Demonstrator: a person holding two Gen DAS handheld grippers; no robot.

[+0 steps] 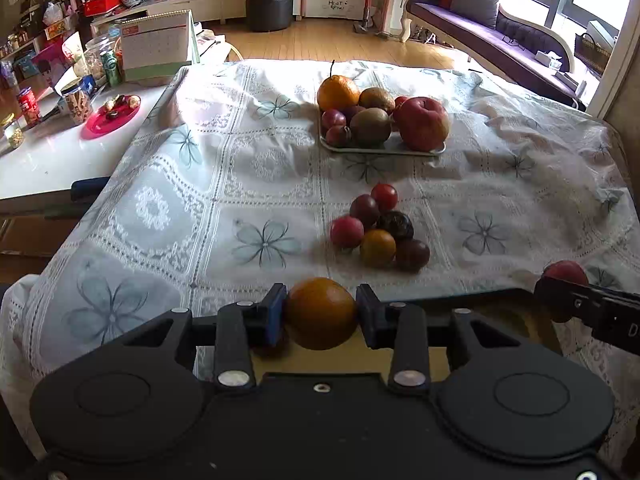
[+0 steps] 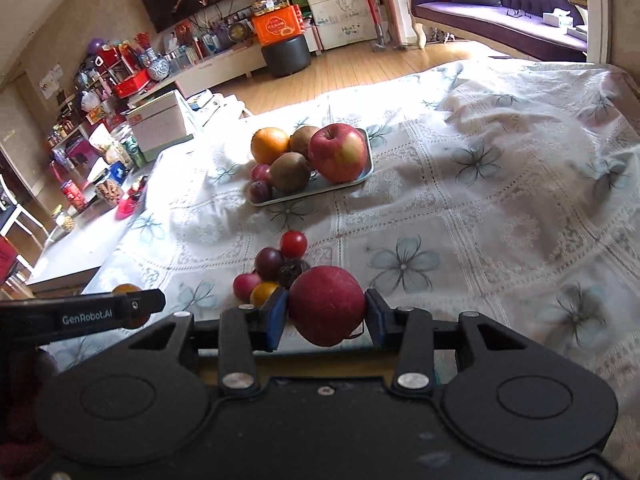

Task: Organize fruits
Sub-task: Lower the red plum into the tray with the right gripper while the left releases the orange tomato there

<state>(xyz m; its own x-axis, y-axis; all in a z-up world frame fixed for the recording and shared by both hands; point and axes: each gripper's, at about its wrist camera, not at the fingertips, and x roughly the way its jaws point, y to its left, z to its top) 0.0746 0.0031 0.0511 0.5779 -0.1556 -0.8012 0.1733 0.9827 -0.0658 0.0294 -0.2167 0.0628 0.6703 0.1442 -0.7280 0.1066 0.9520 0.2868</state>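
Left tongs [image 1: 321, 314] clamped on small orange [image 1: 321, 312]; right tongs [image 2: 326, 312] clamped on red plum [image 2: 326, 310]. Both round, smooth, likely bruise-prone: grip across widest middle, lightly.

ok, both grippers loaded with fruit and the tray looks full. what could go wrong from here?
1. The tray is crowded: orange, kiwis and the big apple leave little bare space, so added fruit may roll off.
2. The left gripper pinches a round orange fruit by its sides only; it could slip.
3. The right gripper with its red fruit sits near the loose pile and could scatter it.
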